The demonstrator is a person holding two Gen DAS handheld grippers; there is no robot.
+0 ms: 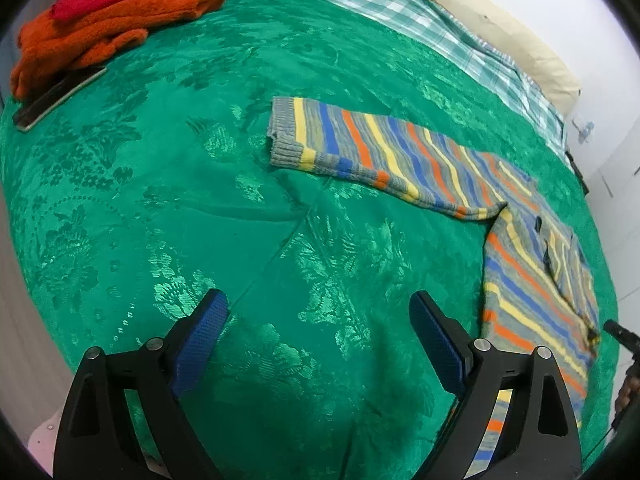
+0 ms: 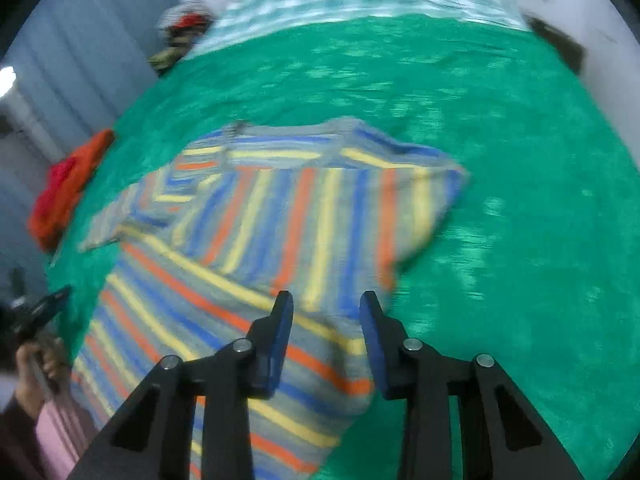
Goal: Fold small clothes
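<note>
Small striped knit sweater on the green brocade bedspread: right gripper, jaws apart, directly above its folded-over sleeve; left gripper, jaws wide apart, beside the sweater's body, over bare spread.

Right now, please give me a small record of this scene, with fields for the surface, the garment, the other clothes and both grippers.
surface: green bedspread
garment: striped sweater, one sleeve spread out sideways, the other folded over the body
other clothes: orange and red pile at the far corner
left gripper: open, over bare bedspread
right gripper: open, above the sweater's edge
</note>
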